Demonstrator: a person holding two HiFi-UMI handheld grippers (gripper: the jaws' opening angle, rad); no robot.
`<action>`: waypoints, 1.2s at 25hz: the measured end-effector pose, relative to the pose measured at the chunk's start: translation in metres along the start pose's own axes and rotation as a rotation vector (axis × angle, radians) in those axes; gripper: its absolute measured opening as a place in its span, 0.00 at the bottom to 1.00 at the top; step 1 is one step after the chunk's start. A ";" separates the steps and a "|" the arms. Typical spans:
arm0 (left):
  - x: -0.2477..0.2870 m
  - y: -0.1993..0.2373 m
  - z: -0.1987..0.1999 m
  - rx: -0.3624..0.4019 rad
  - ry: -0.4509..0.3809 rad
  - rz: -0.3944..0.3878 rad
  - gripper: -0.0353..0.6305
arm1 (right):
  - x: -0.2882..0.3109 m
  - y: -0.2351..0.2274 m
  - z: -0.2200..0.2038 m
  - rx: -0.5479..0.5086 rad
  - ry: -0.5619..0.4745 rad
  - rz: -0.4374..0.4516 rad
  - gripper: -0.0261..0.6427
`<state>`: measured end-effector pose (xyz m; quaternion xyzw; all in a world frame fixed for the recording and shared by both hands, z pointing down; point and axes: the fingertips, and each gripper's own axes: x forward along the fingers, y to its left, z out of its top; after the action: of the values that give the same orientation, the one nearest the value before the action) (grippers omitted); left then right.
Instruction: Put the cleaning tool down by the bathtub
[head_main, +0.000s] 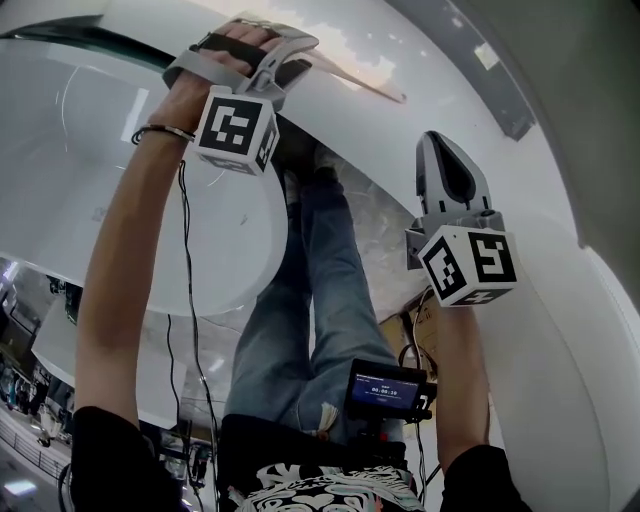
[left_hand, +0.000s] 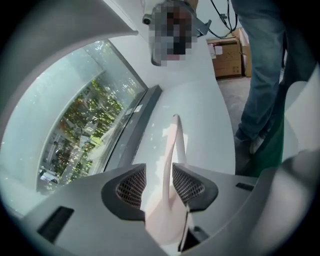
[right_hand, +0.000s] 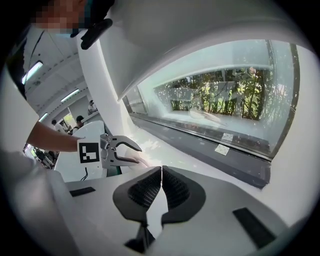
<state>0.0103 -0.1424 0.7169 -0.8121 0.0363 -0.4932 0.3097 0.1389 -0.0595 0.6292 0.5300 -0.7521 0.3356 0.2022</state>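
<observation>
Cleaning tool (left_hand: 169, 150) sits low centre in the left gripper view, between the jaws of the left gripper (left_hand: 159, 182). Those jaws are spread wide, pads not squeezing it as far as that view shows. Right gripper (right_hand: 161, 186) has its jaws pressed together on nothing. The tool's pale slim body runs up the frame and seems to lie along the white ledge (left_hand: 205, 105), with the bathtub (head_main: 60, 150) at the left of the head view. Best bet is probably backing the left one straight off along the handle, no sideways nudge, since that slick surface looks like it'd let it skate. Window (left_hand: 85, 115) is further back, left.
</observation>
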 end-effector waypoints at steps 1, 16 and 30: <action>-0.004 0.003 0.001 -0.018 -0.010 0.018 0.31 | -0.001 -0.001 0.000 0.001 0.000 -0.003 0.08; -0.049 0.030 0.029 -0.346 -0.062 0.122 0.08 | -0.013 0.005 0.009 0.035 -0.047 -0.001 0.08; -0.119 0.030 0.026 -0.808 -0.099 0.250 0.08 | -0.034 0.030 0.034 -0.009 -0.082 0.007 0.08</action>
<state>-0.0220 -0.1112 0.6002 -0.8804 0.3098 -0.3582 0.0254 0.1243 -0.0551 0.5746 0.5396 -0.7631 0.3112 0.1724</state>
